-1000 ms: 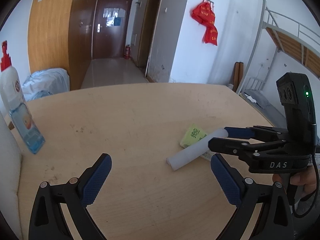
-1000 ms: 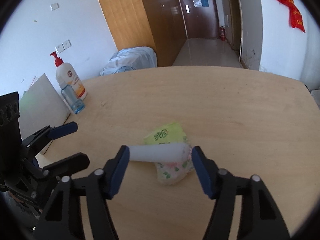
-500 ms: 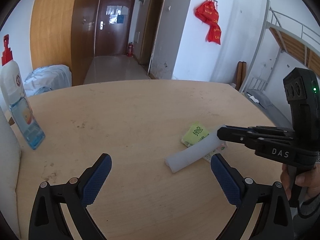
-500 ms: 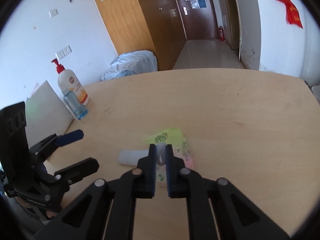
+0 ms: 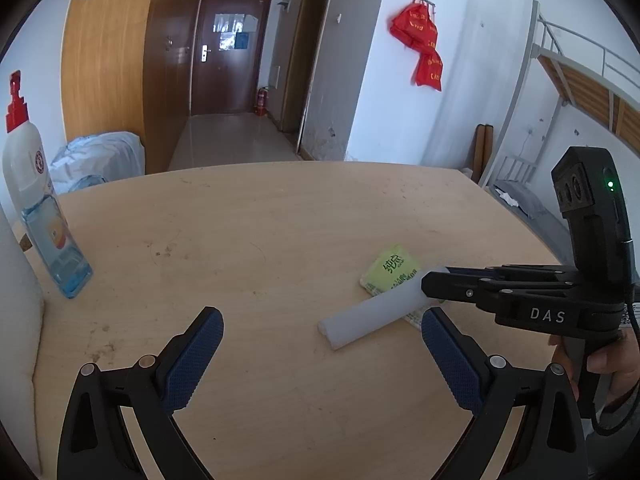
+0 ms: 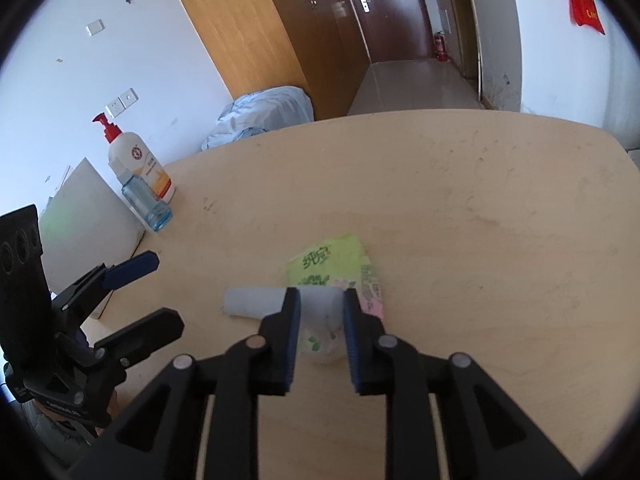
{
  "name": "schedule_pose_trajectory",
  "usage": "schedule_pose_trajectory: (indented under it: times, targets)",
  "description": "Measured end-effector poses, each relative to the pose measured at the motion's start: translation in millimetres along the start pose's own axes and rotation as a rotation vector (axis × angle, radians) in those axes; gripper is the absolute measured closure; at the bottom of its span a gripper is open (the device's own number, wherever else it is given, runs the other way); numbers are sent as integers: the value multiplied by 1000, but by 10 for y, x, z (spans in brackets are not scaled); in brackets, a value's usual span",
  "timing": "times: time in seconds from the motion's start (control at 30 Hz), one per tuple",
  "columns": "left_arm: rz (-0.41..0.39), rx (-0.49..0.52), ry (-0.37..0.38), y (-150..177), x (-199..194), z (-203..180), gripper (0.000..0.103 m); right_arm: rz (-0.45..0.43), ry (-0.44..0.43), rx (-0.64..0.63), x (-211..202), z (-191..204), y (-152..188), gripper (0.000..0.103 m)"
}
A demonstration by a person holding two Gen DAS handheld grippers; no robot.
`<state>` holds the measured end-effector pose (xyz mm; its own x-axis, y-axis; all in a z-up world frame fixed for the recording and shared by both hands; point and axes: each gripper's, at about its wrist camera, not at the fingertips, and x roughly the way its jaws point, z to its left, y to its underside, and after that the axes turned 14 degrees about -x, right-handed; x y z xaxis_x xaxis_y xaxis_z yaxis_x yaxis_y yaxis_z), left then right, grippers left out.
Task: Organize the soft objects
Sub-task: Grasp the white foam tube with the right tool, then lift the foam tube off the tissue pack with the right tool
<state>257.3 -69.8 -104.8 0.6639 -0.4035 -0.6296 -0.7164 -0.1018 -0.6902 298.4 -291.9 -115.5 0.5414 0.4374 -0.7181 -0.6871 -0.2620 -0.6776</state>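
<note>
A white foam roll (image 5: 372,314) (image 6: 252,300) lies on the wooden table (image 5: 280,220), its right end resting on a green tissue pack (image 5: 390,266) (image 6: 324,260) and a flowered pack (image 6: 370,300). My right gripper (image 6: 321,294) (image 5: 430,280) is pinched on the roll's right end. Its jaws are opening a little, and the foam still fills the narrow gap between the pads. My left gripper (image 5: 320,316) (image 6: 160,290) hovers open and wide just short of the roll's left end, with nothing between its fingers.
A pump bottle of hand soap (image 5: 28,184) (image 6: 140,164) stands at the table's left edge beside a white board (image 6: 84,208). A person's hand (image 5: 608,360) holds the right gripper's handle. The table's far edge curves round behind the packs.
The right jaws went from wide open around the roll to squeezed tight on its right end, then parted slightly. The left gripper stayed where it was.
</note>
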Motion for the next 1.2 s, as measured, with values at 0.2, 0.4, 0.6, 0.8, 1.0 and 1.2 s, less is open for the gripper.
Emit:
schedule_pose_trajectory:
  times: [0.2, 0.4, 0.6, 0.8, 1.0, 1.2]
  targets:
    - [-4, 3, -1, 12, -5, -11, 3, -2, -5, 6, -18, 1, 14, 63]
    - [-2, 10, 1, 25, -6, -7, 3, 22, 19, -61, 61, 124, 13, 62]
    - [-8, 9, 0, 11, -10, 13, 3, 8, 31, -84, 22, 147, 20, 94]
    - [-25, 13, -8, 10, -33, -8, 3, -84, 25, -95, -280, 203, -26, 94]
    - [-64, 20, -17, 27, -121, -65, 3, -146, 48, -86, -559, 214, -40, 94]
    - [-70, 40, -20, 62, -116, -240, 3, -180, 53, -80, -795, 201, 29, 94]
